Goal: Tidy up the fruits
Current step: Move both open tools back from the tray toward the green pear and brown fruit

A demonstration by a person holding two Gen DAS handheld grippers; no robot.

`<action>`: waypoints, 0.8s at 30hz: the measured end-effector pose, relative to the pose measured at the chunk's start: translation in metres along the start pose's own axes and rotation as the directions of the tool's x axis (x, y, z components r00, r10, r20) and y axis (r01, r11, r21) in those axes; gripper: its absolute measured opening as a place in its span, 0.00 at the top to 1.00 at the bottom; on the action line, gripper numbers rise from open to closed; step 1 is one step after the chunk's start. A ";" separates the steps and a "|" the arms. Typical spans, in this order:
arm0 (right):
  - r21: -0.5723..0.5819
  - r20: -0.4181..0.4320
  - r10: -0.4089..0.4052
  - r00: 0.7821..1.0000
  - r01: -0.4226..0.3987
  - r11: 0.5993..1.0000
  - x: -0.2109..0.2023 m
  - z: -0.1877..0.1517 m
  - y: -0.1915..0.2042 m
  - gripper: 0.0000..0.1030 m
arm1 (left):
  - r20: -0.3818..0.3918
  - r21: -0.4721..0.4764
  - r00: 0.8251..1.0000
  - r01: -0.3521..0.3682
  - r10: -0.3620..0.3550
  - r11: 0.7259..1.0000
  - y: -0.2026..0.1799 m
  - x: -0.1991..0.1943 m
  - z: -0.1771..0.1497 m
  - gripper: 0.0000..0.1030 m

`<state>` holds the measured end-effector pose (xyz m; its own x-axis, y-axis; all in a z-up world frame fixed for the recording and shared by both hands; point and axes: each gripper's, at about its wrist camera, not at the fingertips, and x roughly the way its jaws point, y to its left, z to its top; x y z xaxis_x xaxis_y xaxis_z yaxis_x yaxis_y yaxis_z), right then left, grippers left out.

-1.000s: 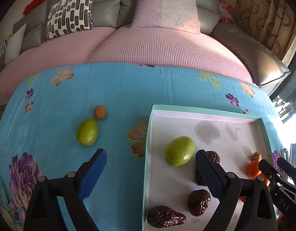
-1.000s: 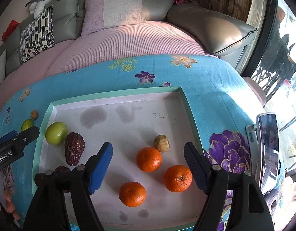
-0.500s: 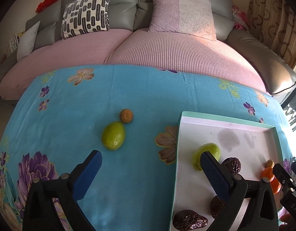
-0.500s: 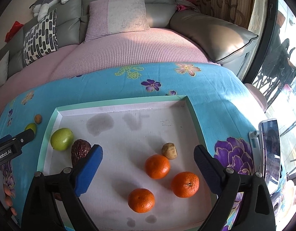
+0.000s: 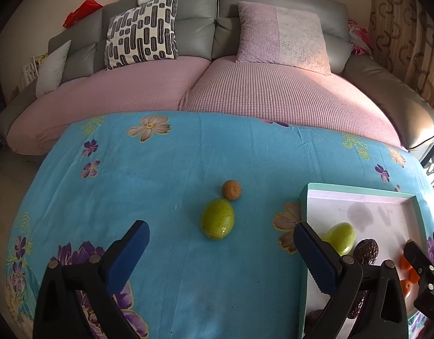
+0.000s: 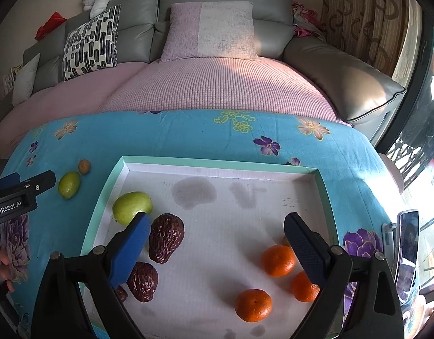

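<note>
A loose green fruit [image 5: 217, 222] lies on the blue flowered cloth, touching a small brown round fruit [image 5: 231, 189] behind it. My left gripper [image 5: 219, 230] hovers open just short of the green fruit, one finger on each side. The teal-rimmed white tray [image 6: 217, 162] holds a second green fruit [image 6: 131, 206], dark wrinkled dates [image 6: 166, 241], three oranges [image 6: 277, 260] and a small brown fruit half hidden behind a finger. My right gripper [image 6: 217, 220] is open above the tray and holds nothing.
The table's far edge meets a pink-covered sofa [image 5: 273, 93] with cushions. A phone on a stand [image 6: 406, 243] sits at the table's right edge. The left gripper [image 6: 22, 189] shows at the left of the right wrist view.
My left gripper has swung left, from over the tray's green fruit to the loose green fruit on the cloth. The right gripper has shifted left over the tray. Both stayed open.
</note>
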<state>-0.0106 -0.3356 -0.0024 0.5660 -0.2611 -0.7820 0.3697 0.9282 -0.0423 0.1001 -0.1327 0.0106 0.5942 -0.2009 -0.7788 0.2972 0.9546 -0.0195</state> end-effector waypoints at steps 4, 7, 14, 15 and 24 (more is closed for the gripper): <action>-0.010 0.018 0.040 0.999 -0.040 0.999 0.001 0.004 0.016 0.07 | 0.017 -0.018 1.000 -0.006 0.006 1.000 0.020 -0.001 0.005 0.00; 0.001 0.020 0.058 0.998 -0.058 0.998 0.004 0.006 0.027 0.07 | 0.033 -0.034 0.999 -0.007 0.008 0.999 0.033 -0.002 0.011 0.00; -0.007 0.015 0.076 0.997 -0.076 0.997 0.010 0.007 0.047 0.07 | 0.051 -0.076 0.999 0.022 -0.018 0.997 0.059 0.002 0.021 0.00; -0.006 0.014 0.076 0.997 -0.076 0.997 0.011 0.007 0.049 0.07 | 0.055 -0.082 0.998 0.035 -0.030 0.996 0.062 0.004 0.022 0.00; 0.026 0.020 0.099 0.995 -0.099 0.995 0.018 0.009 0.059 0.12 | 0.014 -0.121 0.997 0.082 -0.081 0.989 0.074 0.029 0.029 0.01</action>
<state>0.0277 -0.2883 -0.0136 0.6145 -0.1733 -0.7696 0.3308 0.9423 0.0520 0.1605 -0.0746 0.0045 0.5783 -0.2809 -0.7659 0.2526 0.9544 -0.1593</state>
